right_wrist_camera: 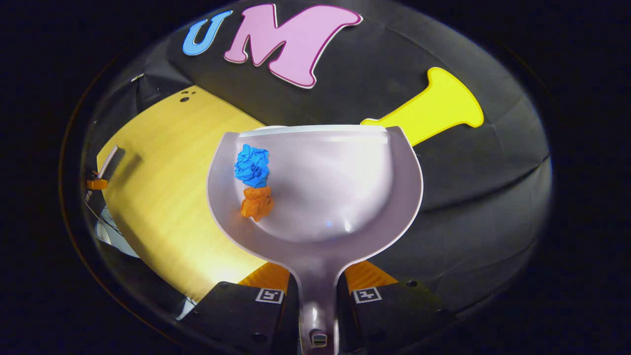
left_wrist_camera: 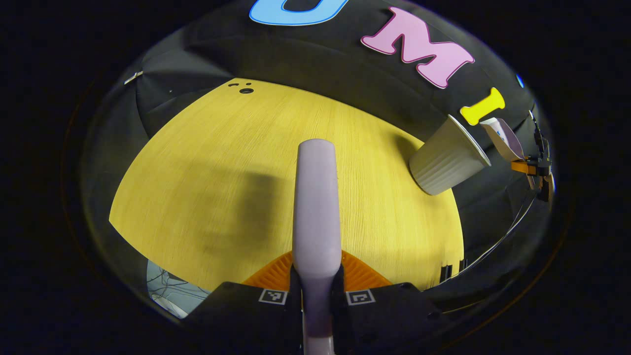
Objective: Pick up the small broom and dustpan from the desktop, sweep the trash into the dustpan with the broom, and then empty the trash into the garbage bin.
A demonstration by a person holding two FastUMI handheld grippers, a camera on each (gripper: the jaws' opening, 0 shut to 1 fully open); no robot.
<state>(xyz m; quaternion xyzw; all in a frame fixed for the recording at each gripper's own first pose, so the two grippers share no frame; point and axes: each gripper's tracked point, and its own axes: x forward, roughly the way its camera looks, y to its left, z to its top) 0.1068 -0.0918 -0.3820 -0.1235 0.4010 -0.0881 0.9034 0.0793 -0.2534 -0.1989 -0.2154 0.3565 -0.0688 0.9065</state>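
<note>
Jaws of the left gripper (left_wrist_camera: 315, 291) pinch the broom handle (left_wrist_camera: 316, 207), a smooth, pale, rounded bar running straight ahead over the wood-grain bench (left_wrist_camera: 197, 162). Jaws of the right gripper (right_wrist_camera: 318, 291) pinch the dustpan (right_wrist_camera: 335, 187) by its neck; the glossy, pale scoop sits just ahead, holding a crumpled blue paper wad (right_wrist_camera: 252, 165) and an orange wad (right_wrist_camera: 257, 202) against its left wall. A ribbed, tapered bin (left_wrist_camera: 446, 158) stands ahead and right of the left jaws, near the bench edge.

Risk, judged: light wads on slick plastic could slide over the front lip if the pan dips early. A narrow bin mouth means a poorly aimed tip spills trash.
</note>
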